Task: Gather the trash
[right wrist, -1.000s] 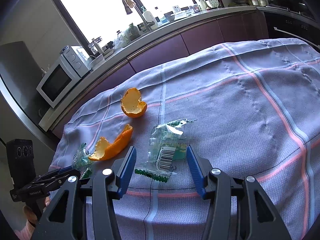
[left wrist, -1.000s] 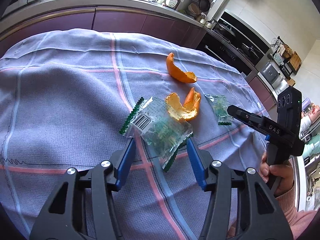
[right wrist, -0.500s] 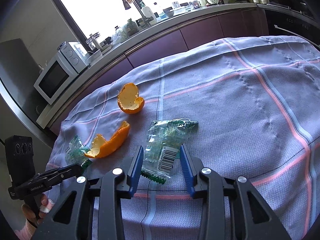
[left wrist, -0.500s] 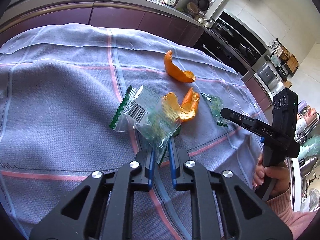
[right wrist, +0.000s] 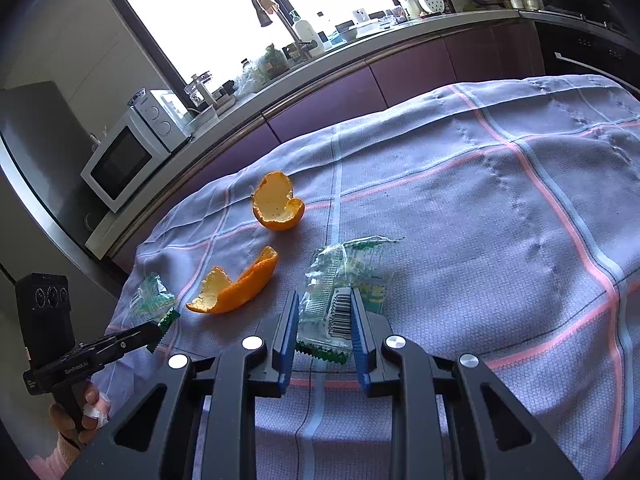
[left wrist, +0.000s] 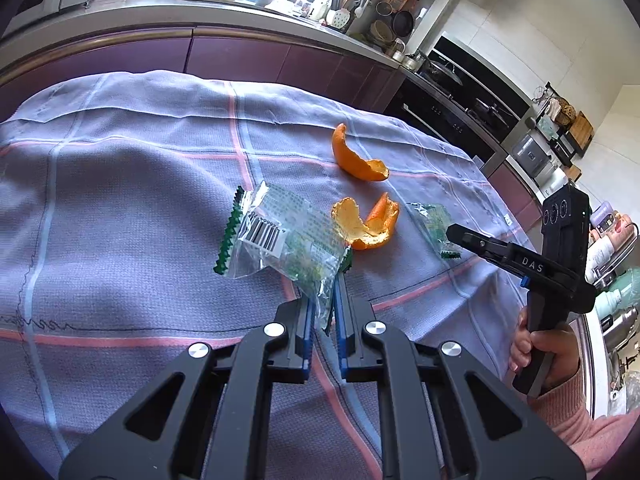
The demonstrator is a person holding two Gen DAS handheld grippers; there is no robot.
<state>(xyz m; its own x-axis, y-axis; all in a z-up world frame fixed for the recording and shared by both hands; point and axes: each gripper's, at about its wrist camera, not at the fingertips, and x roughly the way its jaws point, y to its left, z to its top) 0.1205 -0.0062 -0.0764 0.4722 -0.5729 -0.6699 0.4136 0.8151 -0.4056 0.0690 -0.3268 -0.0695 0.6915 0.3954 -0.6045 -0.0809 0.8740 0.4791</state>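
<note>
Left gripper [left wrist: 324,280], left wrist view: jaws are closing and nearly together, and the near tail of the clear snack wrapper [left wrist: 280,240] is crumpled between the blue pads. The rest of the wrapper, barcode up, lies on the checked tablecloth [left wrist: 120,200]. A curled orange peel [left wrist: 364,228] touches its far edge; a second peel [left wrist: 356,160] lies further back, apart from both. Judged step: you are securing the first piece of trash, with the pick not yet lifted.

Right wrist view: right gripper [right wrist: 324,308] has its jaws partway in and closing. The second snack wrapper [right wrist: 344,276] lies flat on the cloth between the pads, barcode end nearest you. You cannot tell from this view whether the pads bear on its edges yet; the film shows no buckling. Both peels sit to the left of it, untouched.

Next move, as a judgement: finish the right-hand pinch until the film gathers, then lift both wrappers straight up. Take care that the left wrapper does not drag the touching peel along. No bin or bag appears in either view, so you need to find the drop point first. The peels remain for later picks.
</note>
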